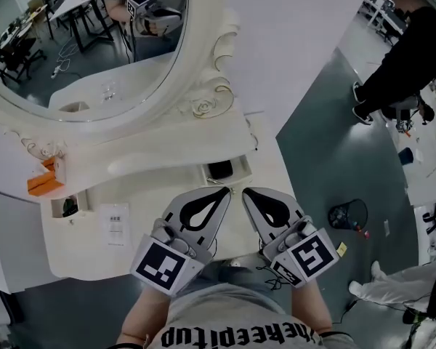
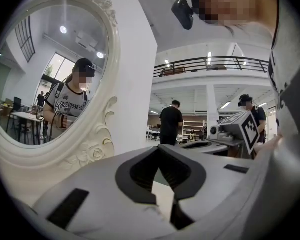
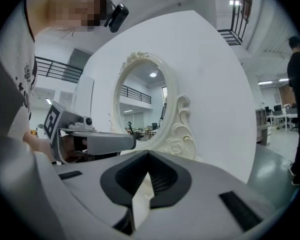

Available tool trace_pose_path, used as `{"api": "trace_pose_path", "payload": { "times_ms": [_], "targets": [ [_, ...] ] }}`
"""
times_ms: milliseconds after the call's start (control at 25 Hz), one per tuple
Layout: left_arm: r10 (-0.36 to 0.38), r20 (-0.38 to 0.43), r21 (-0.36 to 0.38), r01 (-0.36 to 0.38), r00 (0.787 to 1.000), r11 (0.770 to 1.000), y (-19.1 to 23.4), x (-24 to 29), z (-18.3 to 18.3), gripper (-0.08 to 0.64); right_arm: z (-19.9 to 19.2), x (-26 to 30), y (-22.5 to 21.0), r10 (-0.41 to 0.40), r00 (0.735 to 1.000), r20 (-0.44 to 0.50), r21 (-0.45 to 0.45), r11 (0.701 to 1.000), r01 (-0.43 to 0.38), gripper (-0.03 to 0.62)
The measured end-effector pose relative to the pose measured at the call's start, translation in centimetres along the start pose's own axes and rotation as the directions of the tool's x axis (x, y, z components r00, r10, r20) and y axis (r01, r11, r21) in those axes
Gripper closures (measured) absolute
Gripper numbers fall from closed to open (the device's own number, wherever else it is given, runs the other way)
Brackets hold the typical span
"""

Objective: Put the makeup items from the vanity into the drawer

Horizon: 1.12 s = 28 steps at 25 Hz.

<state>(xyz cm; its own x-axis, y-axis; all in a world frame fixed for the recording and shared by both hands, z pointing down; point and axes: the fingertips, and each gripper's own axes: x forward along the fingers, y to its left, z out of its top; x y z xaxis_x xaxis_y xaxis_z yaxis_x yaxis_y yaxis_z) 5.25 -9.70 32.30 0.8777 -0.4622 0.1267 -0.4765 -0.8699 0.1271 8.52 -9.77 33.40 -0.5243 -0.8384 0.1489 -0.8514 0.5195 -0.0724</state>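
Vanity (image 1: pixel 154 189) surface sits just ahead of both grippers; left gripper (image 1: pixel 224 190) and right gripper (image 1: pixel 245 192) closed, empty, side by side, tips near each other.

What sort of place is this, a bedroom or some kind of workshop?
Probably a large open lab or office hall, not a home: the white vanity stands on a grey floor, with a railed mezzanine and work desks behind.
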Motion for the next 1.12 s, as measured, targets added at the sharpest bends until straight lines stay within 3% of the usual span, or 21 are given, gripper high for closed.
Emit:
{"api": "trace_pose_path", "payload": {
  "times_ms": [1120],
  "targets": [
    [-0.06,0.039,0.072,0.057,0.997,0.996,-7.7,-1.2,1.5,0.538,3.4,-8.0,2.6,-0.015,0.989,0.146,-0.013,1.0,0.017,0.578]
  ]
}}
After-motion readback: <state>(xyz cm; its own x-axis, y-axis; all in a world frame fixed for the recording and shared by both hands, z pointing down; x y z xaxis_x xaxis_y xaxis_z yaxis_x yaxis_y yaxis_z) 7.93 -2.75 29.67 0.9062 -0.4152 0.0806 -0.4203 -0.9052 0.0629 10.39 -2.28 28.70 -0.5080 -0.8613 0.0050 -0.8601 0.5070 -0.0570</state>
